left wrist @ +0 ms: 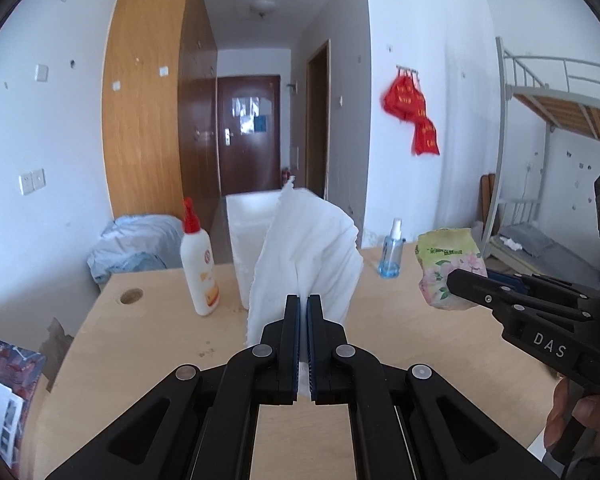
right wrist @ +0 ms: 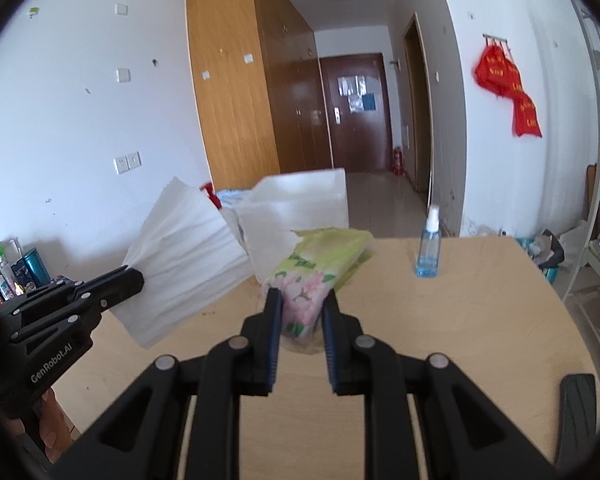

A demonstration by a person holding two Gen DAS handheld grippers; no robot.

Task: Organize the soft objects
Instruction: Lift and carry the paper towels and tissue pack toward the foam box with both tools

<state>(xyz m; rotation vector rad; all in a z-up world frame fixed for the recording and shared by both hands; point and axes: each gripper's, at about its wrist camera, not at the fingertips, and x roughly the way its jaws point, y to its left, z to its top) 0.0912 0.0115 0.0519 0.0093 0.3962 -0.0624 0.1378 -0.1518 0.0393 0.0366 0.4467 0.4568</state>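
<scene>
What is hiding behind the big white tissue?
Behind the white tissue held by the left tool stands a white box. What is inside the box cannot be seen.

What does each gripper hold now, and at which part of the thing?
The left gripper pinches the white tissues at their lower edge. The right gripper clamps the floral tissue pack across its near end.

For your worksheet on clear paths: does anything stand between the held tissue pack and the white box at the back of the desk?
Nothing visible does. The right claw holds the tissue pack above the desk, and the white box lies straight behind it. The blue spray bottle stands off to the right, and the white tissues in the left claw are off to the left.
</scene>
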